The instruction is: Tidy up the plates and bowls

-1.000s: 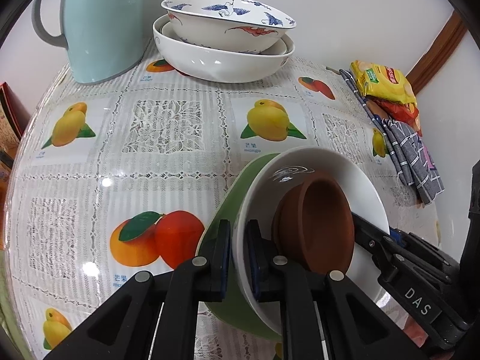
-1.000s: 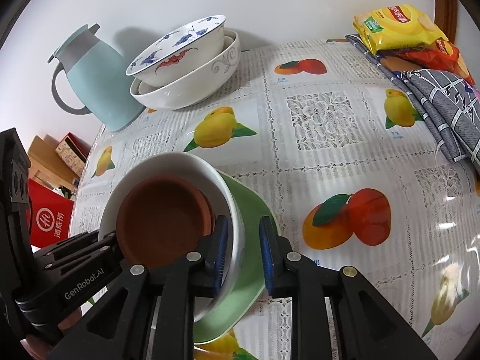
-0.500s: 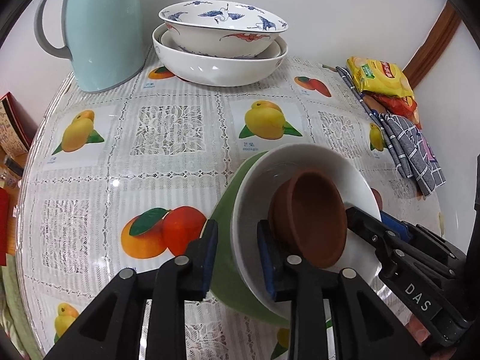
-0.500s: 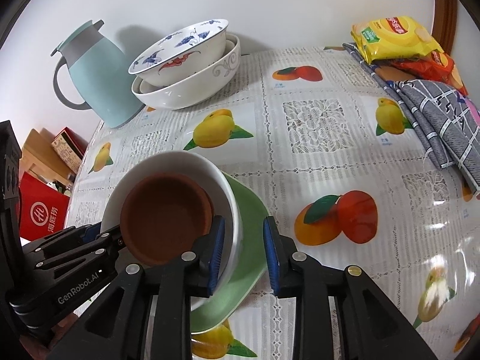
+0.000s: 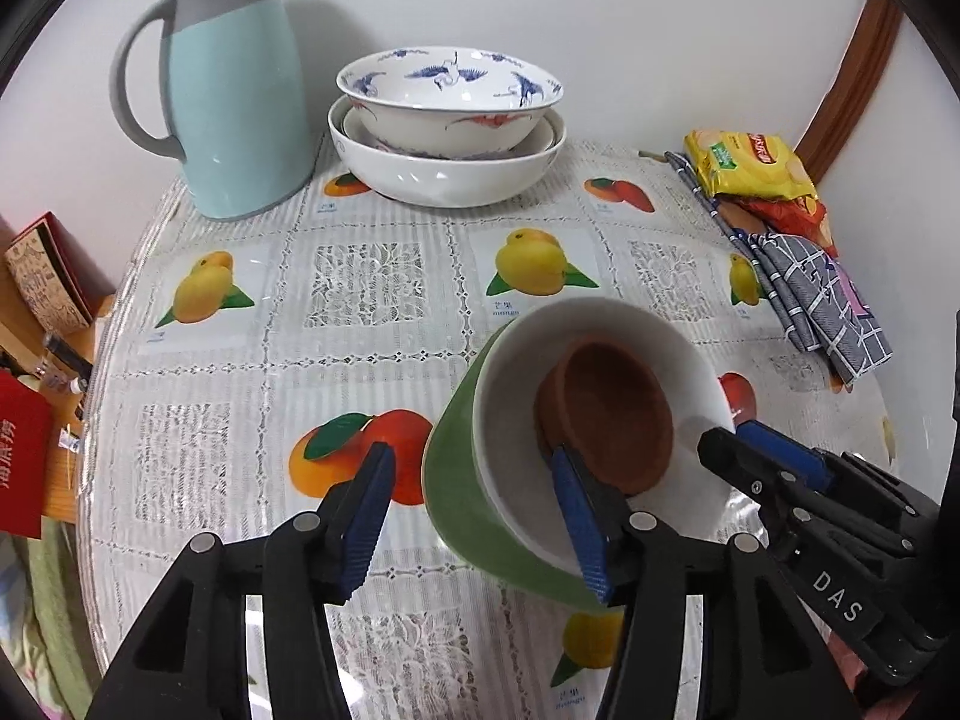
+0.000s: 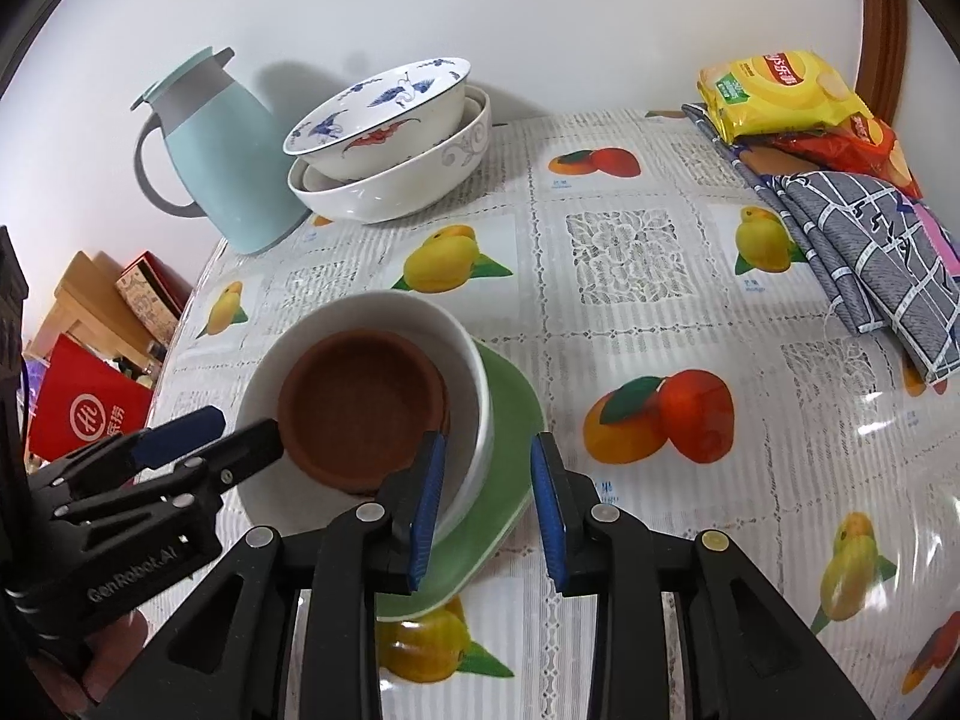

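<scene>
The left gripper [image 5: 474,522] is opening: its fingers [image 5: 363,516] stand wide on either side of the near rim of the stack, one outside the green plate [image 5: 462,480], the other inside the white bowl [image 5: 600,330]; the pads press on nothing. The brown bowl [image 5: 612,414] sits in the white bowl, just past the inner finger and close against it; whether they touch I cannot tell.

The right gripper [image 6: 486,510] is also opening, less far. Its fingers [image 6: 549,504] straddle the opposite side of the same stack: one inside the white bowl [image 6: 360,312], beside the brown bowl [image 6: 360,402], the other over the green plate [image 6: 516,414], with a gap to the rim on both sides. The stack rests on the surface [image 6: 660,312] between the two grippers.

Well beyond both sets of fingers, by the wall, a blue-patterned bowl [image 5: 447,96] sits tilted inside a large white bowl [image 5: 450,174], next to a pale blue jug [image 5: 231,96]. Snack bags [image 6: 774,96] and a folded checked cloth [image 6: 864,240] lie far to the right of the fingers
</scene>
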{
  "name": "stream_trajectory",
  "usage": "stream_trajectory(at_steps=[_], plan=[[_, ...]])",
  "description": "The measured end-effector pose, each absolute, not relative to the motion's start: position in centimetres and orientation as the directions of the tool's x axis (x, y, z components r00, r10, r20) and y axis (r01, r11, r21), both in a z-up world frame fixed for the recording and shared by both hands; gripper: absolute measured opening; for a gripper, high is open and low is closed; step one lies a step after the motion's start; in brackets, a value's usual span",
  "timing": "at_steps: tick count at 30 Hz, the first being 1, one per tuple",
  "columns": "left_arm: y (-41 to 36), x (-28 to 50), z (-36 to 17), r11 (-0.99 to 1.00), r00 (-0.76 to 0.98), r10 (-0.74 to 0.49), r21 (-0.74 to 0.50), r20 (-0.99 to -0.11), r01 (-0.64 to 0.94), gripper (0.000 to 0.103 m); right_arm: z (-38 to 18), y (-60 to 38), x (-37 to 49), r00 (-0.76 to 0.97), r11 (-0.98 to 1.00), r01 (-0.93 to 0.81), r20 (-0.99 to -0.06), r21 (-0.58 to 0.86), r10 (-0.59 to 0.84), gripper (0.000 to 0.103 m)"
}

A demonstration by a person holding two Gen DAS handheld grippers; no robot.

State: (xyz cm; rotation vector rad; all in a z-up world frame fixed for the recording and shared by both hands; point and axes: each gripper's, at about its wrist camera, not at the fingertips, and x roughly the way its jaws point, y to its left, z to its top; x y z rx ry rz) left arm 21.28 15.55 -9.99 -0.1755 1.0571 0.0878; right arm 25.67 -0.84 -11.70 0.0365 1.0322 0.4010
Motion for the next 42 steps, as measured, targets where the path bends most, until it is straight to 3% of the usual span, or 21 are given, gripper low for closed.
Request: stream_trajectory(at_steps=[4, 6, 13, 24, 27, 30, 36, 42], plan=[[14.9, 19.7, -8.8, 0.984, 0.517, -0.014, -0.105, -0.856, -0.147, 0.052, -11.1, -1.6, 24.2, 0.455, 0.925, -0.307, -0.819, 0.225, 0.350, 0.034], [14.3, 19.0, -8.2, 0.986, 0.526, -0.007, -0.095, -0.850, -0.139, 0.056, -10.7, -2.1, 23.3, 0.463, 0.924, -0.311, -0.814, 0.223, 0.352, 0.041], [11.7, 15.6, -5.4, 0.991, 0.594, 0.023, -0.062, -0.804, -0.122, 0.064, -8.3, -5.3, 19.3, 0.524, 0.930, -0.305, -0.780, 0.204, 0.343, 0.052], [7.7, 9.0, -1.3, 0.989, 0.717, 0.052, -0.065, -0.695, -0.135, 0.073, -4.6, -11.1, 12.5, 0.643, 0.969, -0.225, -0.731, 0.105, 0.229, 0.057], [7.1, 7.2, -0.6, 0.987, 0.737, 0.041, -0.087, -0.675, -0.135, 0.077, -3.2, -12.5, 10.7, 0.675, 0.975, -0.198, -0.707, 0.101, 0.210, 0.081], [6.7, 5.4, 0.0, 0.984, 0.753, 0.062, -0.088, -0.655, -0.157, 0.083, -1.9, -13.7, 8.9, 0.716, 0.979, -0.179, -0.669, 0.101, 0.200, 0.090], [5.5, 2.6, 0.5, 0.986, 0.765, 0.070, -0.072, -0.641, -0.150, 0.094, -1.1, -15.2, 6.2, 0.722, 0.979, -0.163, -0.662, 0.120, 0.202, 0.093], [4.2, 0.1, 1.1, 0.988, 0.781, 0.082, -0.052, -0.619, -0.144, 0.095, -1.0, -16.1, 3.4, 0.741, 0.988, -0.138, -0.656, 0.062, 0.145, 0.093]])
